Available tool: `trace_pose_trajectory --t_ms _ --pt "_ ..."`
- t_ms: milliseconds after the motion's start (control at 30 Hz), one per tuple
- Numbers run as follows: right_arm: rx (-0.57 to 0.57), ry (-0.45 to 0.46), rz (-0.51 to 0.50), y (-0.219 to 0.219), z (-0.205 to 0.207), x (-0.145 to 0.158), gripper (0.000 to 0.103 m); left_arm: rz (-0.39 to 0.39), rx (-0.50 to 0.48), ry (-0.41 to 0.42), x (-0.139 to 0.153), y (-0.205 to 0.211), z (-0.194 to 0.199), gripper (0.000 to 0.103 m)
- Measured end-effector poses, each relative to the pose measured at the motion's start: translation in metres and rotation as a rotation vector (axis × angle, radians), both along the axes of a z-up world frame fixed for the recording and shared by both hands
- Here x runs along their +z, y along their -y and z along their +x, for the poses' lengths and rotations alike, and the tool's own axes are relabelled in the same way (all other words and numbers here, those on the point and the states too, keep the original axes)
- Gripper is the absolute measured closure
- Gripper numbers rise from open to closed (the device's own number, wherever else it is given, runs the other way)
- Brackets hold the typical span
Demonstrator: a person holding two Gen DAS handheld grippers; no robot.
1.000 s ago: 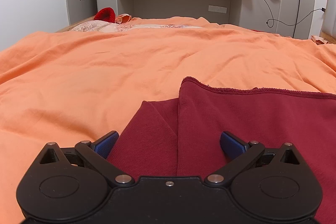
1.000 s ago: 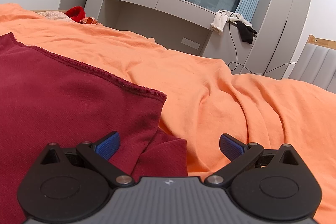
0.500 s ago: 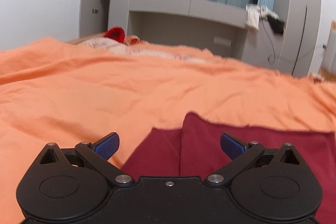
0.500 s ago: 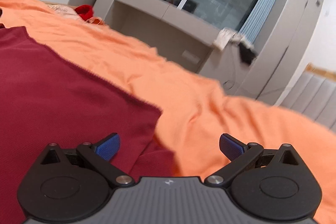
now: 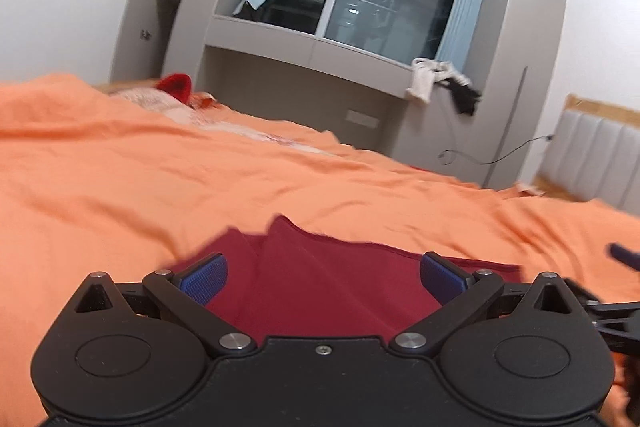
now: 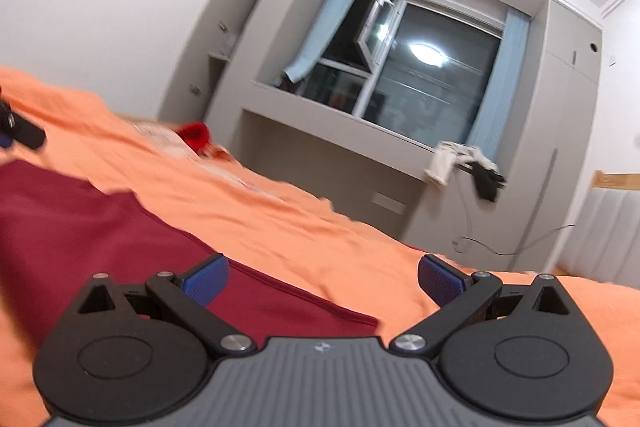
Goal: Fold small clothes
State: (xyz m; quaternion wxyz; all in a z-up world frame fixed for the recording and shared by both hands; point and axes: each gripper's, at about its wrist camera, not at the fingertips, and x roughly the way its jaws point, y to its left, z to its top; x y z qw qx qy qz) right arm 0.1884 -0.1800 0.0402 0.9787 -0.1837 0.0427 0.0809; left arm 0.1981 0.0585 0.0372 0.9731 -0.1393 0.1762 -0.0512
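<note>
Both grippers, left gripper and right gripper, tilt upward, spread, above the maroon garment.

- The dark red garment is hidden along its near part by the left gripper, whose own body is cut off by the bottom edge.
- In the right wrist view the garment runs off the left edge, and its near side disappears behind the right gripper.
- The orange bedspread is smeared by motion blur; its folds cannot be read.
- The red thing at the far side of the bed is too blurred to identify.
- A dark gripper part at the left edge is cut off.
- The clothes hanging off the far ledge are too small to tell apart.
</note>
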Motion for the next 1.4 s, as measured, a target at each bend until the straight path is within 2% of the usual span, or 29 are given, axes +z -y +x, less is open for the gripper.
trace_pose_trajectory --t_ms 100,367,600,733,867,1000,1067,1400 --pt "0.050 -0.016 0.037 -0.008 -0.009 0.000 0.000 -0.063 -0.026 -0.015 -0.008 -0.002 -0.023 0.001" --pt "0.069 -0.155 0.148 -0.016 -0.008 -0.015 0.000 -0.103 -0.055 -0.038 -0.029 0.000 -0.065 0.001" --pt "0.036 -0.220 0.226 -0.019 0.003 -0.022 0.000 -0.283 -0.034 -0.168 -0.048 -0.019 -0.054 0.001" --pt "0.050 -0.228 0.211 -0.034 0.006 -0.027 0.000 -0.374 -0.019 -0.229 -0.059 -0.028 -0.042 0.001" --pt "0.046 -0.244 0.157 -0.048 0.011 -0.040 0.000 -0.364 -0.018 -0.229 -0.061 -0.026 -0.039 0.001" --pt "0.030 -0.332 0.200 -0.047 0.019 -0.056 0.000 -0.349 -0.014 -0.233 -0.062 -0.022 -0.036 0.001" --pt "0.032 -0.326 0.228 -0.044 0.016 -0.059 0.000 -0.345 -0.011 -0.235 -0.063 -0.023 -0.037 0.001" --pt "0.031 -0.293 0.228 -0.043 0.010 -0.062 0.000 -0.302 -0.010 -0.234 -0.065 -0.016 -0.037 0.001"
